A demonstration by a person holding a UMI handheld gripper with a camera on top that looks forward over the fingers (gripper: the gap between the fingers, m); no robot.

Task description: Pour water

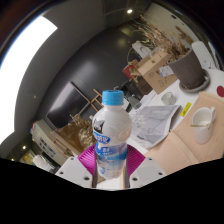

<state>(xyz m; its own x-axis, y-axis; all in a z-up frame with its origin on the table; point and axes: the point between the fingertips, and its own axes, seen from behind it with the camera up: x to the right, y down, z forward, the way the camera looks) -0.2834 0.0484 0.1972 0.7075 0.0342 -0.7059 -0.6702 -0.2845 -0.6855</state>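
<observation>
A clear plastic water bottle [111, 133] with a light blue cap and a blue-and-white label stands between my fingers. My gripper [111, 163] is shut on the water bottle, with the magenta pads [87, 158] pressing its lower body from both sides. The view is tilted, so the bottle appears lifted above the table. A white cup [202, 122] stands on the pale table [175, 155] beyond and to the right of the bottle.
A sheet of printed paper [155, 124] lies on the table just right of the bottle. A cardboard box [153, 67] and a dark bin [188, 66] sit farther back. A dark chair [70, 104] stands behind the bottle on the left.
</observation>
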